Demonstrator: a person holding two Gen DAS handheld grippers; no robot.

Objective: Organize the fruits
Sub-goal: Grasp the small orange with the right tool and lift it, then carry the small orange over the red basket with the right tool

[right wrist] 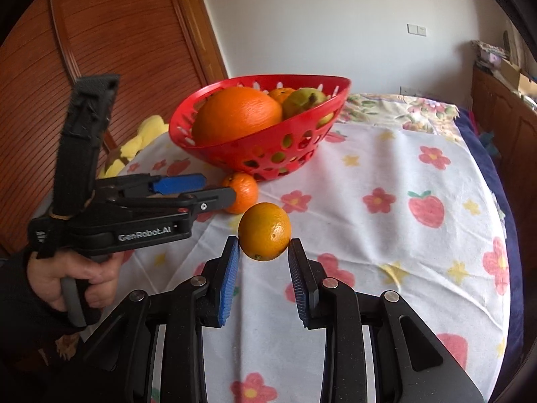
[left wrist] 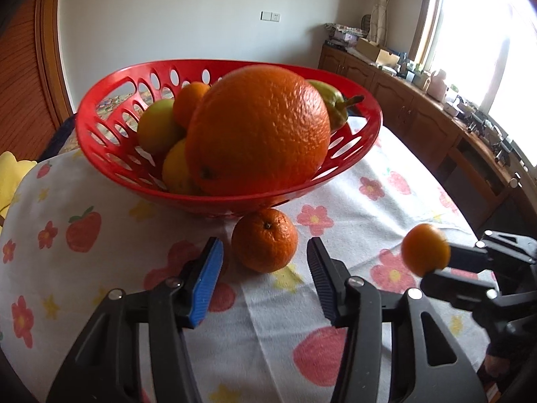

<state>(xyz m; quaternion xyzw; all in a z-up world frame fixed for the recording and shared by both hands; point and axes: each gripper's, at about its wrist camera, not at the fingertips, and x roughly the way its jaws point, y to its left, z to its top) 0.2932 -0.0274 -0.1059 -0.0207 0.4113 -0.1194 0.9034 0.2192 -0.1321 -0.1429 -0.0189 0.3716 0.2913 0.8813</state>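
Both fingers of the right gripper point(right wrist: 264, 252) pinch a small orange point(right wrist: 265, 231) at its widest part, holding it in the air above the cloth point(right wrist: 386, 235), short of the basket point(right wrist: 312, 99). The left gripper point(left wrist: 265, 262) has its fingers spread wide and empty, lined up on a mandarin point(left wrist: 264, 240) that sits on the cloth just in front of the basket's base, near it or perhaps touching; neither pad meets the fruit yet. The red basket already carries a big orange point(left wrist: 258, 131), a pear point(left wrist: 327, 100) and several smaller fruits, heaped toward one side, and it looks tipped on the soft bedding. By my judgement, both loose fruits are light, round and firm-skinned but a little yielding, so a moderate squeeze across the middle should hold them, whereas a pinch near the top or bottom would let them squirt out. The peel is dimpled and the ribbed pads should bite well. The mandarin may roll on the cloth when nudged, so closing evenly from both sides seems wise. Fruit dropped onto the heap could roll out over the low rim.
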